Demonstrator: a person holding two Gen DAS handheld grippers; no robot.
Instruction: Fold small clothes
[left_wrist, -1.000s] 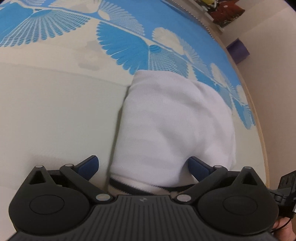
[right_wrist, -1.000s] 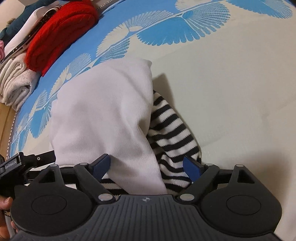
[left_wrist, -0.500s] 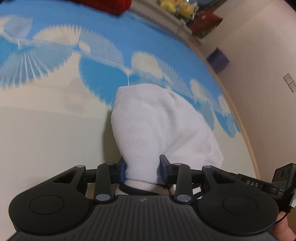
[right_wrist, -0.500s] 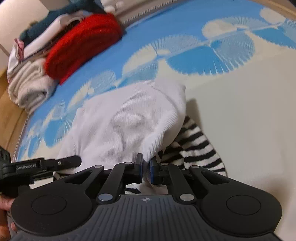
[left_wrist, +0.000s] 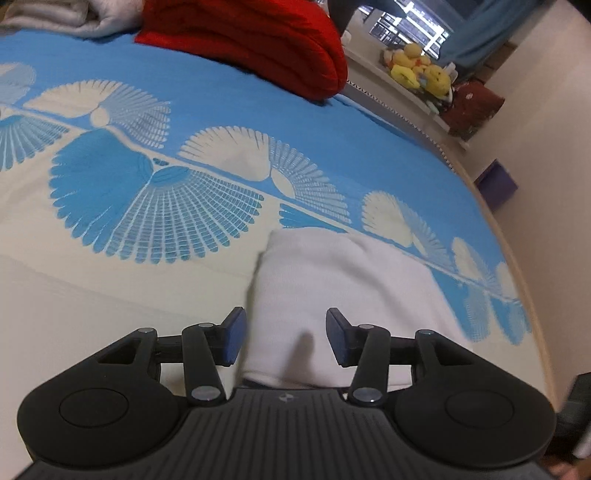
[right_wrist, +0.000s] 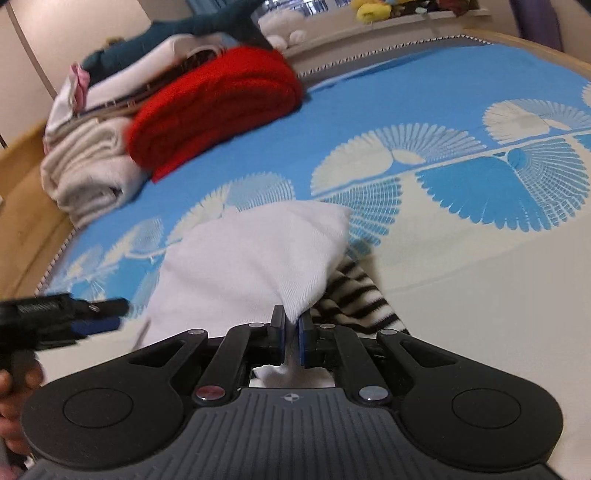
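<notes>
A small white garment (left_wrist: 332, 280) with a black-and-white striped part (right_wrist: 354, 299) lies on the blue and cream bedspread (left_wrist: 147, 206). My left gripper (left_wrist: 282, 336) hangs over its near edge. Its jaws are opening, the white cloth lies between them, and the blue pads (left_wrist: 234, 332) stand off the fabric. In the right wrist view the white garment (right_wrist: 251, 266) is pulled up into a peak where my right gripper (right_wrist: 291, 328) is shut on its near edge. The left gripper (right_wrist: 74, 314) shows at the left, by the garment's other side.
A folded red knit (right_wrist: 214, 107) and a stack of folded cream and white clothes (right_wrist: 85, 173) sit at the bed's far side. Plush toys (left_wrist: 417, 70) line a shelf behind. A purple box (left_wrist: 496, 182) stands on the floor past the bed's edge. A hand (right_wrist: 14, 391) holds the left gripper.
Both grippers closed on the white garment's near edge, then rose and tilted up. The left jaws have since parted again. The right still pinches the cloth, which is drawn up.
</notes>
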